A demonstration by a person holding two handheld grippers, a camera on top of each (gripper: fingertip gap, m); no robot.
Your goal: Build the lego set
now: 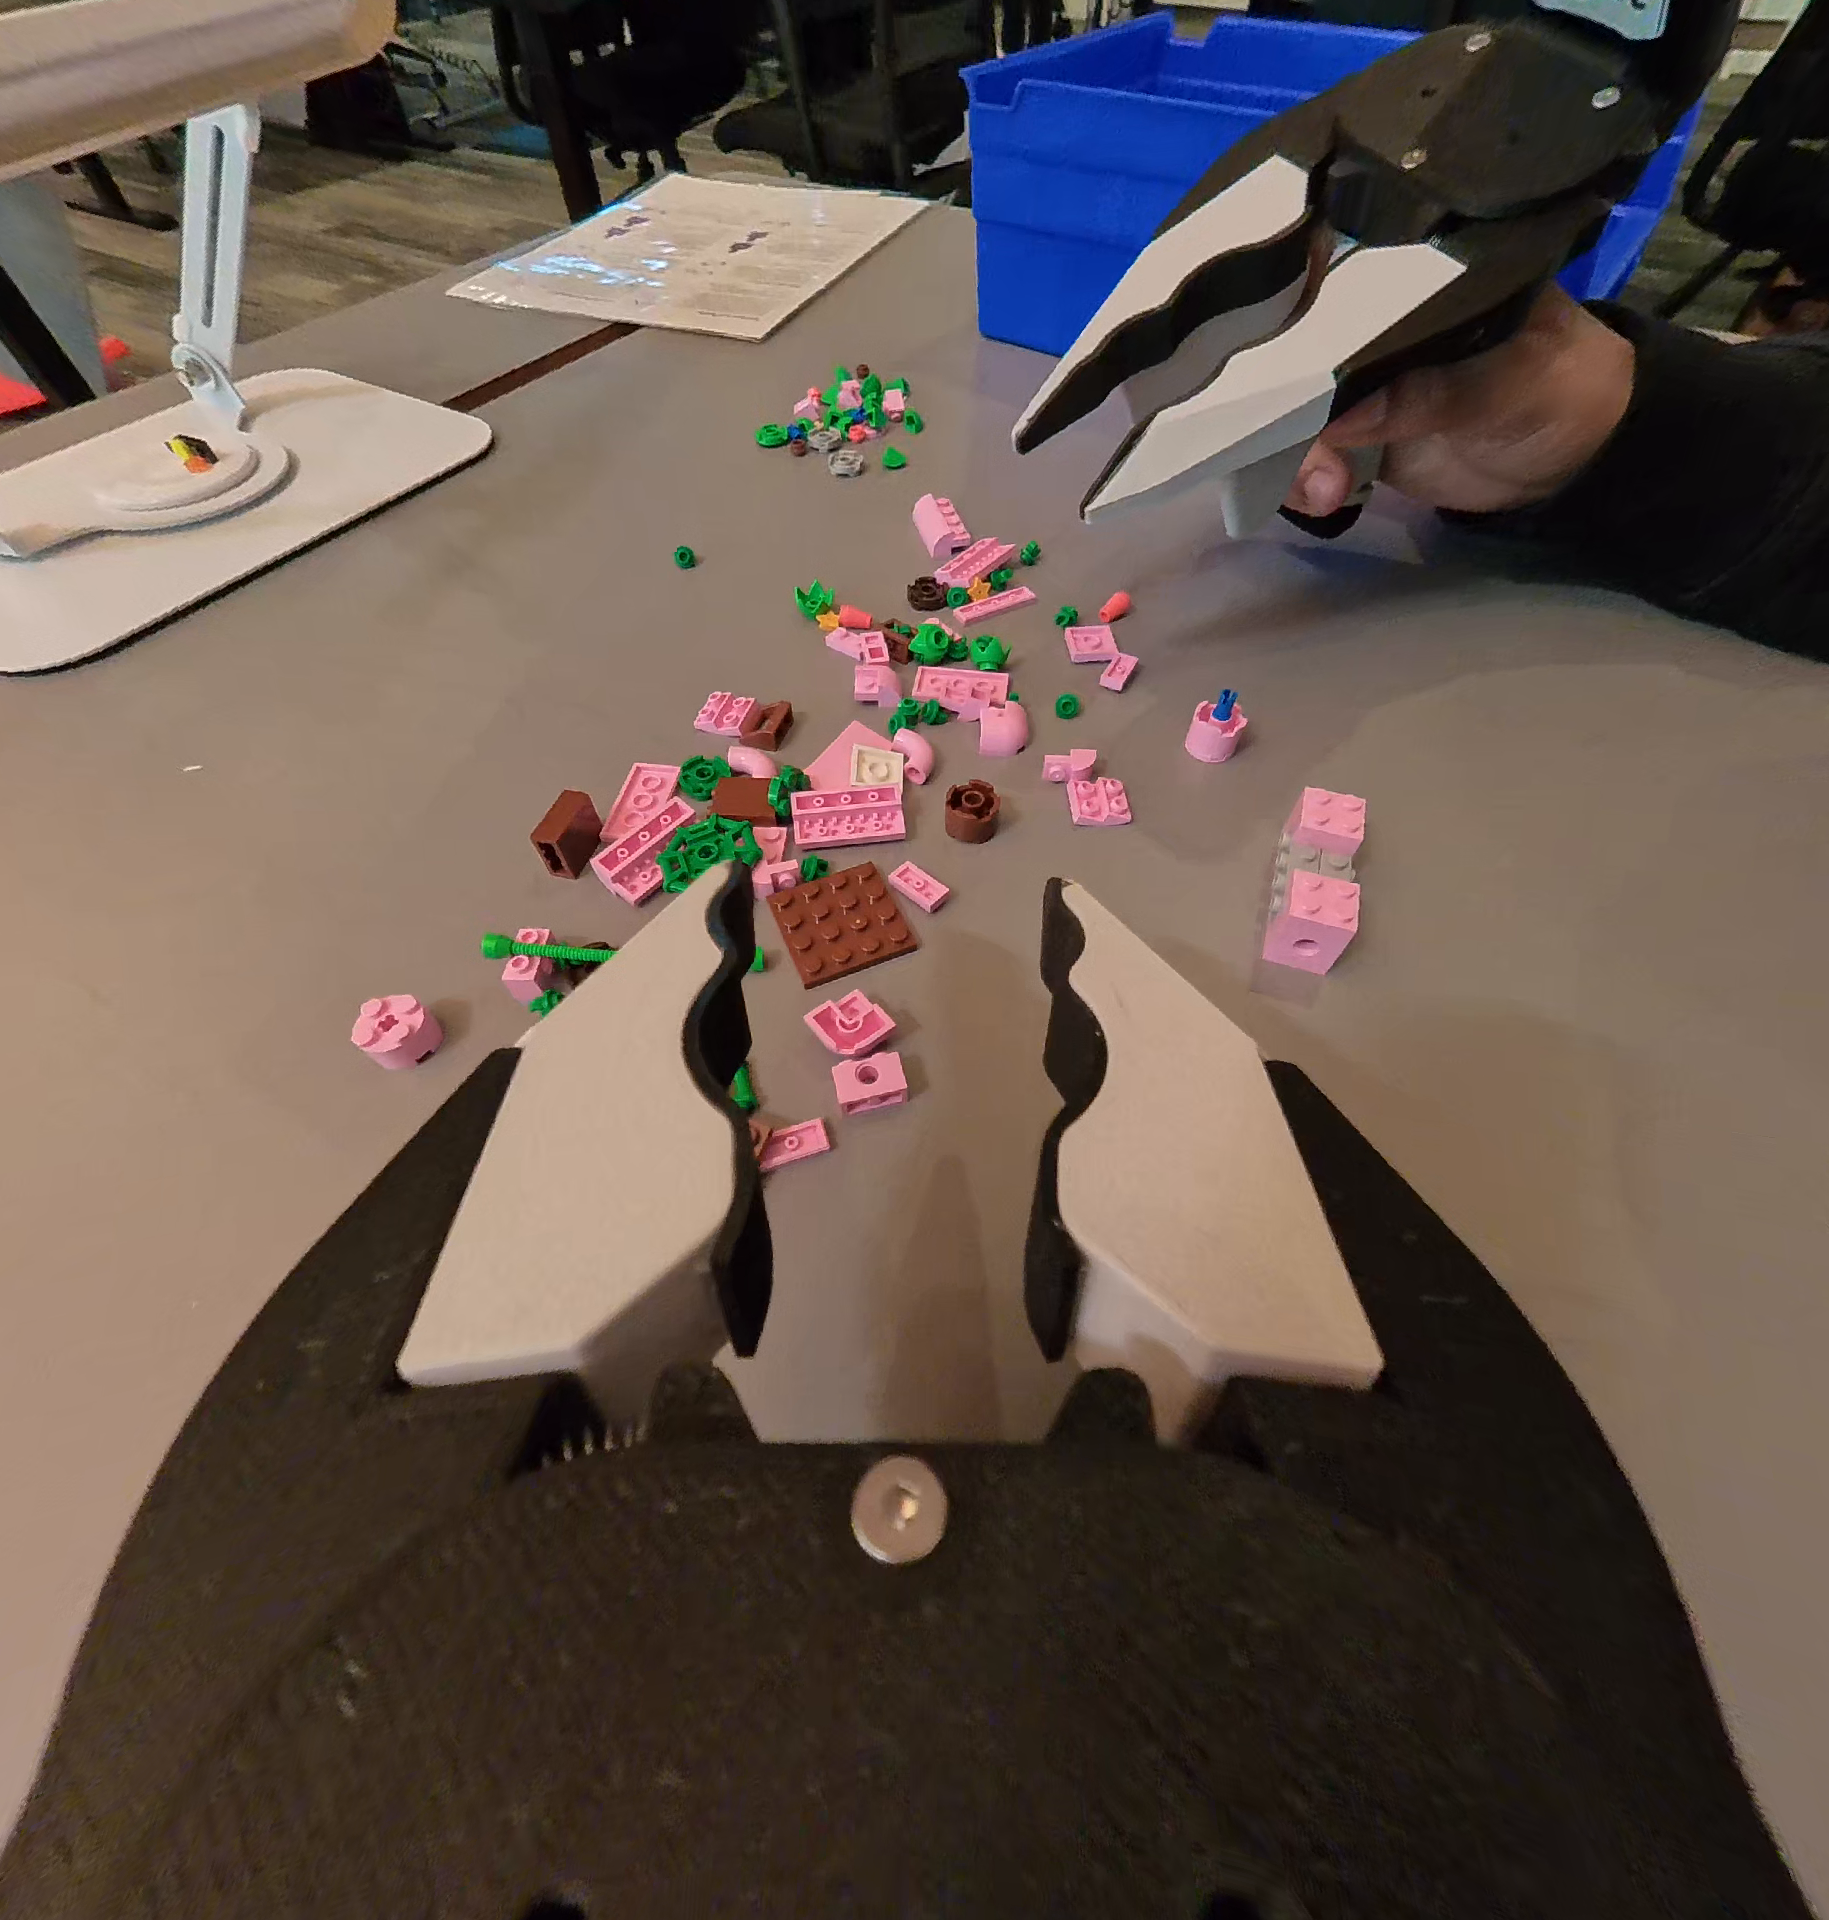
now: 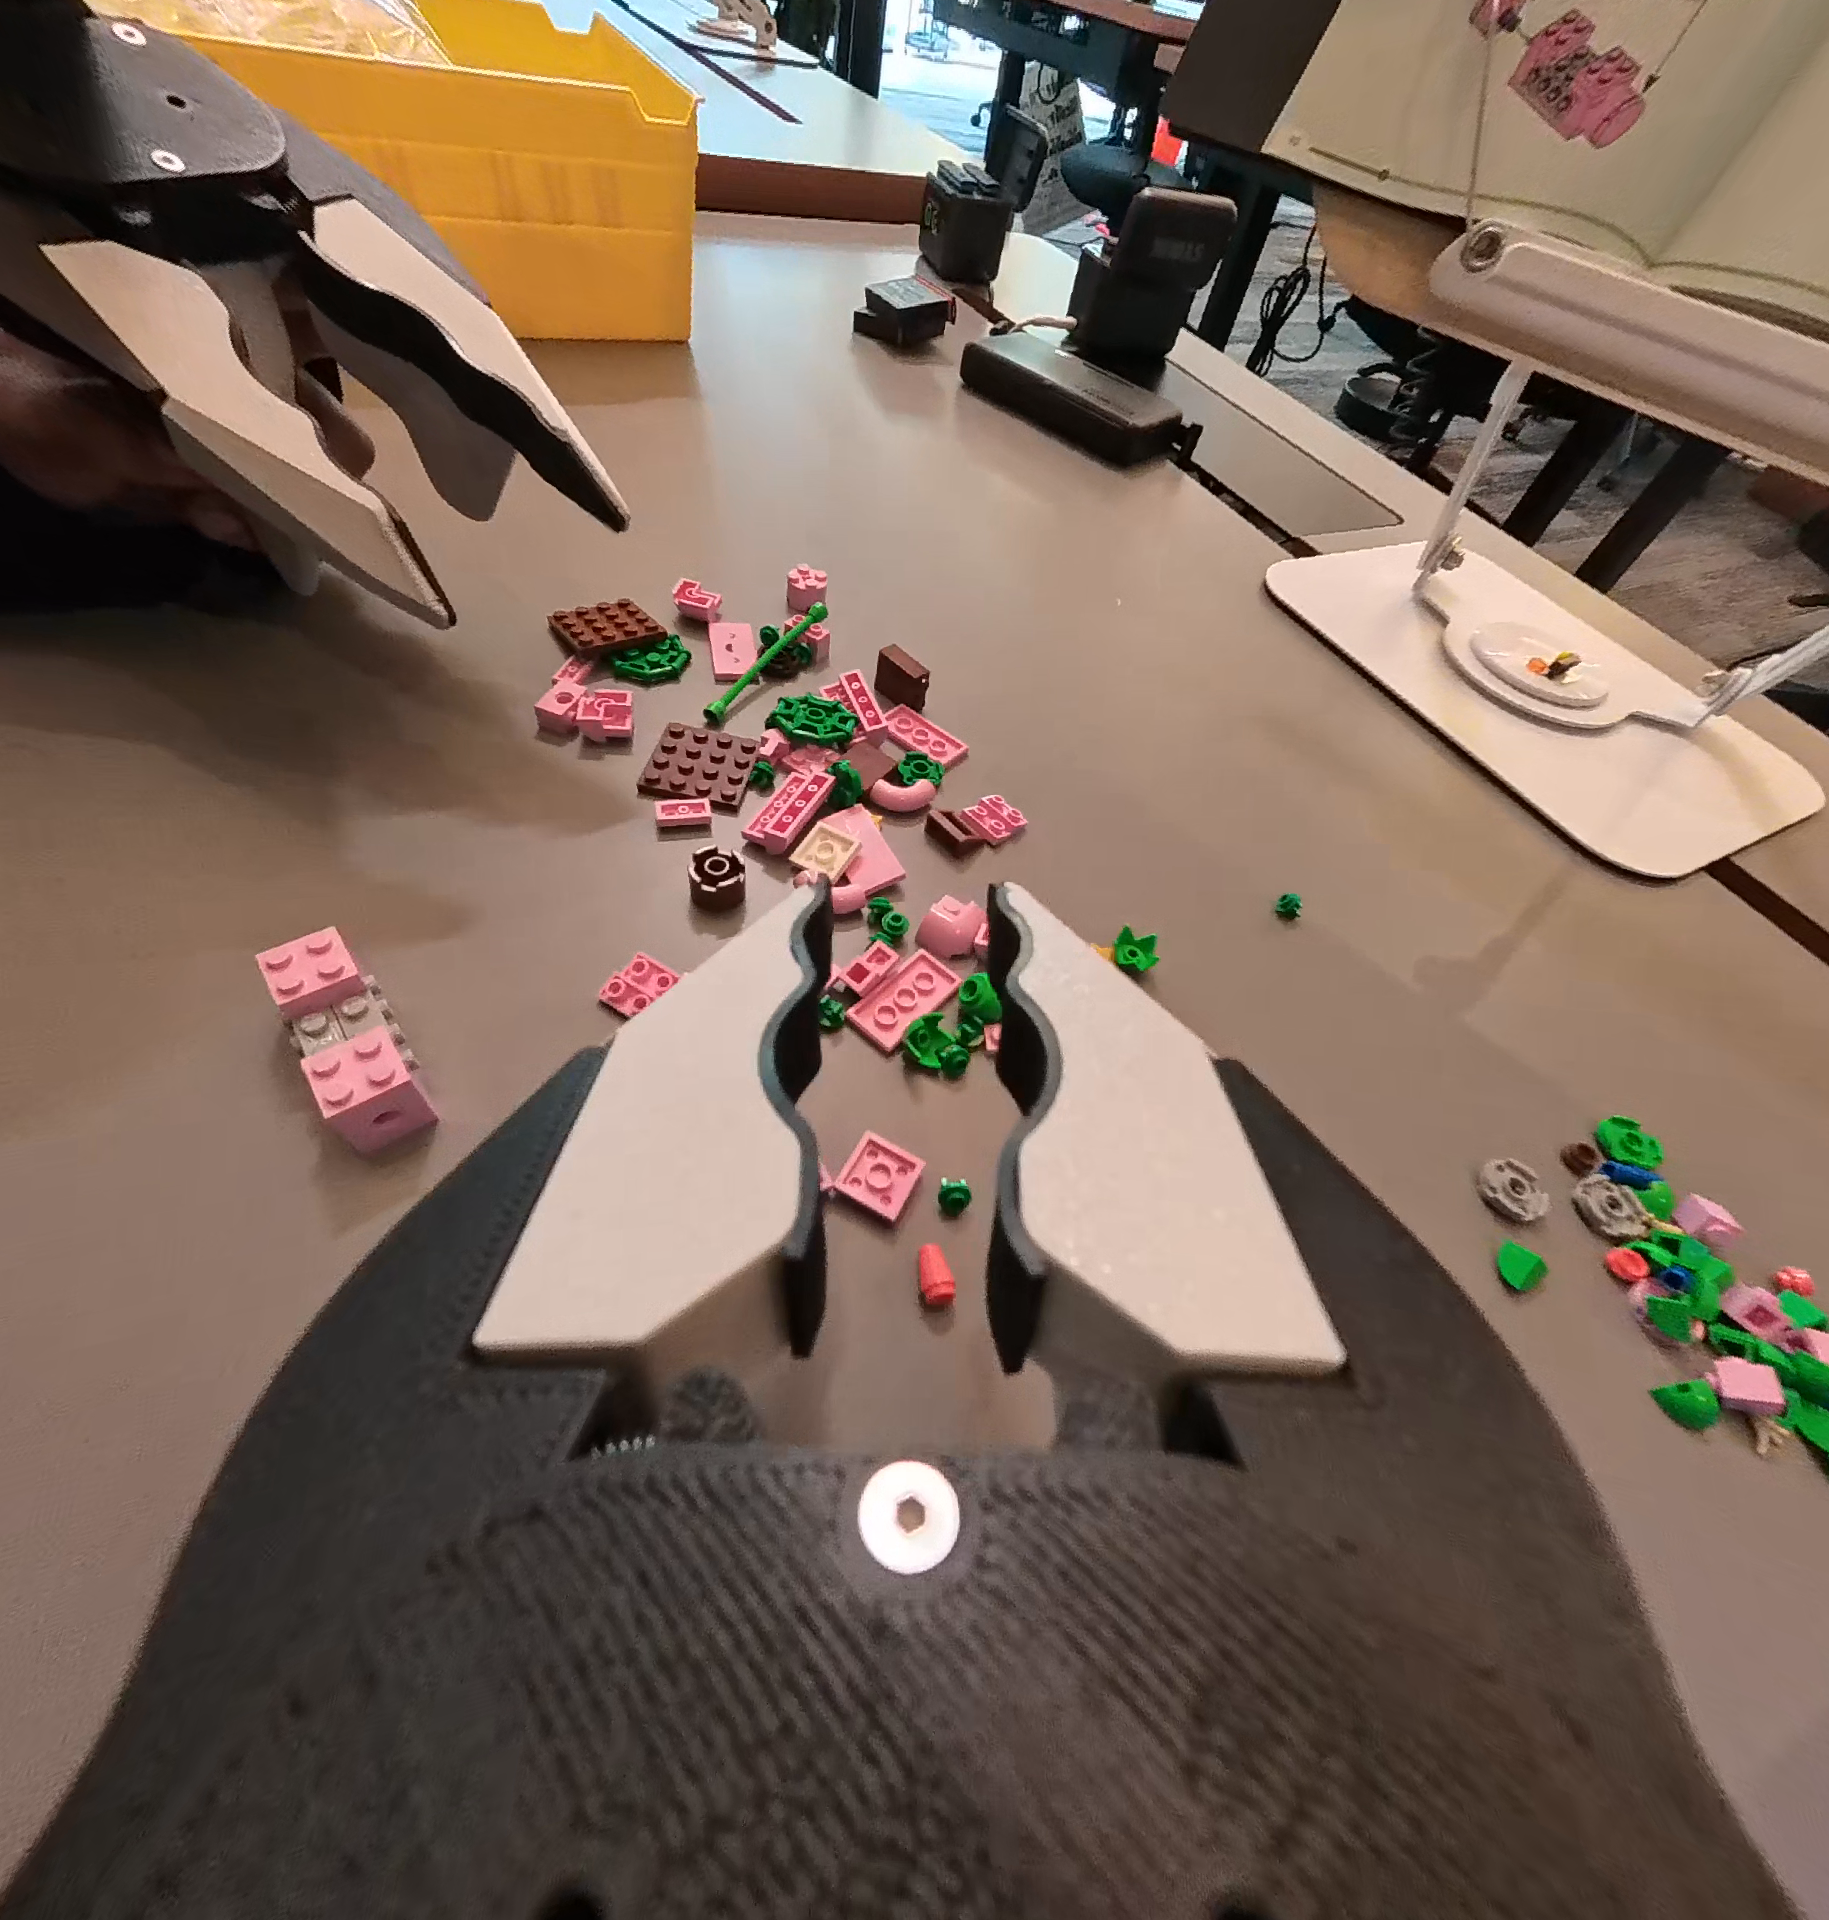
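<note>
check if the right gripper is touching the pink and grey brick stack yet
Apart. The left wrist view shows the right gripper raised, bare table between it and the pink and grey brick stack.

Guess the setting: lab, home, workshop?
Likely an office or lab workspace: grey table of loose lego pieces, blue and yellow storage bins, office chairs behind.

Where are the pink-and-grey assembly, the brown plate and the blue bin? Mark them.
pink-and-grey assembly point(image 1: 1315, 894), left wrist view, grey middle bricks.
brown plate point(image 1: 842, 923), left wrist view, studded top.
blue bin point(image 1: 1076, 197), left wrist view, front wall.
</note>
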